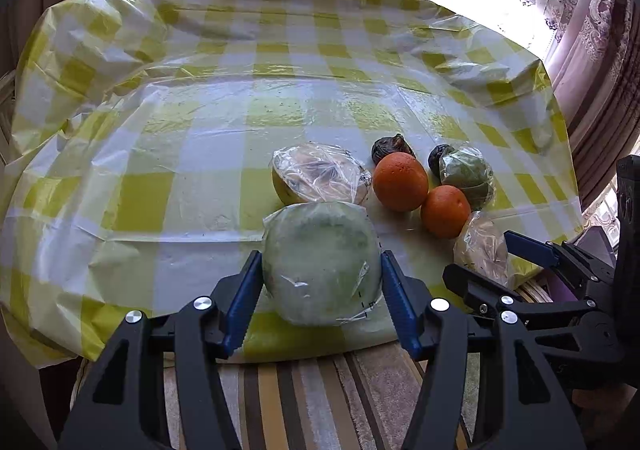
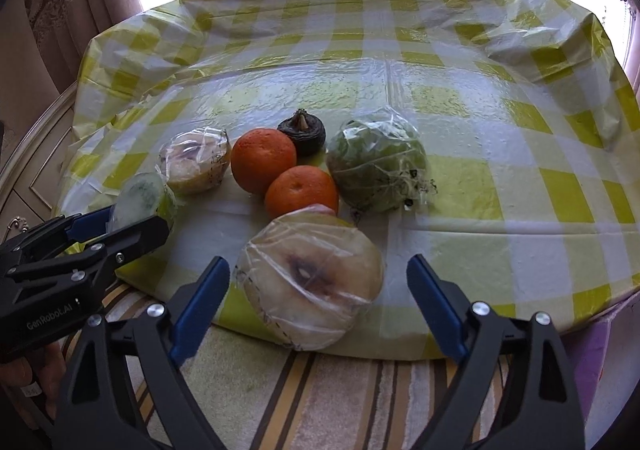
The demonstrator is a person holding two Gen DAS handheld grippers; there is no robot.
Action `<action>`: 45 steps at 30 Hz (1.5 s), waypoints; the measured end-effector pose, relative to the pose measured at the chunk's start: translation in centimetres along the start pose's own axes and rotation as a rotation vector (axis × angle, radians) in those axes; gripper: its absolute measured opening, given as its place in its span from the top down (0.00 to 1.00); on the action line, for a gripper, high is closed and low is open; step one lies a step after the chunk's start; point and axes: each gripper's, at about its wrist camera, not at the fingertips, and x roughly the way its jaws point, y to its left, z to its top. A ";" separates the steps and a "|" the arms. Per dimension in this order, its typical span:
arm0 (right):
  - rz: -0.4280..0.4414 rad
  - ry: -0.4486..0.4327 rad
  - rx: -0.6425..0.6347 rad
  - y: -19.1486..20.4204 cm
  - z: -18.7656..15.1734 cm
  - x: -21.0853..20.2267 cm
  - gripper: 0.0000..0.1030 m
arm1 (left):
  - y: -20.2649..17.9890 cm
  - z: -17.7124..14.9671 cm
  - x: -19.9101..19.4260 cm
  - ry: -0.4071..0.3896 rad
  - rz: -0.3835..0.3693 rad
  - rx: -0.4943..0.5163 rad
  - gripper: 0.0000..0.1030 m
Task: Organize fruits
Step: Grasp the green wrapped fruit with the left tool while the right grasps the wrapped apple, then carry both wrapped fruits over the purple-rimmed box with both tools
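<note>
Left gripper (image 1: 322,282): at the bottom centre of the left wrist view, its two blue pads pressed against either side of a wrapped green fruit half; it also shows at the left edge of the right wrist view (image 2: 120,218), reaching in from the lower left.
Wrapped green fruit half (image 1: 322,262): clamped between the left gripper's pads near the front edge of the table, pale cut face under cling film turned toward the camera; in the right wrist view it sits at centre left (image 2: 142,196).
Right gripper (image 2: 318,290): bottom centre of its own view, jaws standing wide with clear gaps to a wrapped pale fruit half that lies between them; no pad touches it. It appears at the right edge of the left wrist view (image 1: 486,262).
Wrapped pale fruit half (image 2: 310,282): lower centre, at the table's front edge, brown-cored cut face up and toward the camera.
Two oranges: larger one (image 2: 263,160) at centre, smaller one (image 2: 301,192) just below and right of it, the two touching.
Wrapped yellow fruit half (image 2: 196,162): left of the oranges.
Wrapped green fruit (image 2: 376,166): right of the oranges.
Dark wrinkled fruit (image 2: 302,134): just behind the oranges, stem up.
Checked tablecloth (image 2: 500,178): yellow and white, shiny, covering the table.
Striped rug (image 2: 340,402): bottom of the frame, below the table edge.
</note>
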 end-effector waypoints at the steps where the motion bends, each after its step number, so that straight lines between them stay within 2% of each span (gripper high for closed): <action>1: -0.001 0.002 0.004 0.0 0.0 0.1 0.20 | 0.0 0.0 0.0 -0.001 0.001 0.002 0.44; 4: 0.019 0.010 0.003 0.0 0.1 0.4 0.35 | -0.2 0.0 0.0 -0.005 0.009 0.011 0.44; 5: 0.022 0.007 -0.003 0.1 0.1 0.3 0.36 | -0.3 0.0 -0.1 -0.007 0.013 0.014 0.44; 17: 0.026 -0.022 0.048 -1.1 -0.2 -1.1 0.38 | -2.1 0.1 -1.3 -0.042 0.066 0.071 0.44; 24: 0.037 -0.054 0.094 -2.8 -0.5 -3.2 0.38 | -3.7 0.2 -2.0 -0.057 0.064 0.111 0.44; 35: -0.041 -0.129 0.195 -9.6 -1.8 -7.9 0.38 | -10.0 0.4 -2.2 -0.074 0.004 0.229 0.44; 45: -0.156 -0.197 0.306 -17.4 -3.7 -12.2 0.38 | -18.5 0.1 -1.6 -0.085 -0.095 0.395 0.44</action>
